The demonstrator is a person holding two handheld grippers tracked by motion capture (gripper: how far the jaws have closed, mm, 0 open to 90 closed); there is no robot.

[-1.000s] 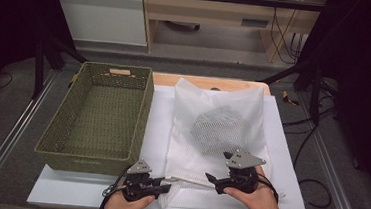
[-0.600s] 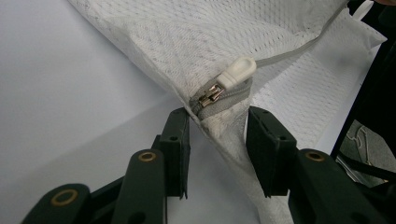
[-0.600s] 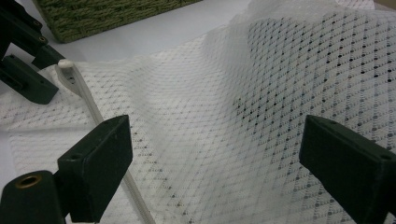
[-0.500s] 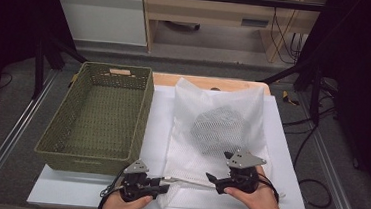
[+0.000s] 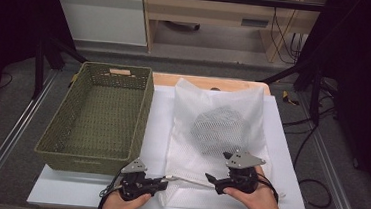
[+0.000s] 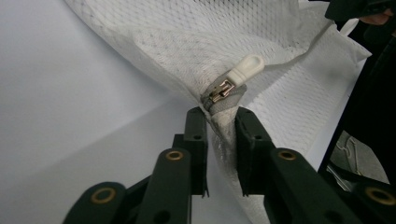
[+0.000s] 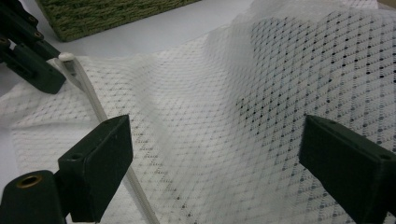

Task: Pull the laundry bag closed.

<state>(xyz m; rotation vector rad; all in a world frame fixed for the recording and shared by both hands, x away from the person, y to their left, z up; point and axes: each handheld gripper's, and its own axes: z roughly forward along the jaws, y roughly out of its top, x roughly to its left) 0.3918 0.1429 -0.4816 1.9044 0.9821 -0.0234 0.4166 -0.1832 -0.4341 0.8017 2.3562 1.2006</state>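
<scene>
On the white table (image 5: pixel 291 143), your left gripper (image 6: pixel 219 122), jaws just closing, pinches the mesh bag (image 5: pixel 216 132) by its zipper (image 6: pixel 223 91) while your right gripper (image 7: pixel 212 154) waits wide open, holding nothing.

The grey item (image 5: pixel 220 128) inside the mesh bag (image 5: pixel 213 111) is veiled; its kind cannot be told

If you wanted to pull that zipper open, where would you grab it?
I'd take the white pull tab, coming from the open side past the left tongs. It sticks out free above the mesh bag, flat and narrow enough to pinch, while those tongs clamp the bag's corner just below the slider.
</scene>
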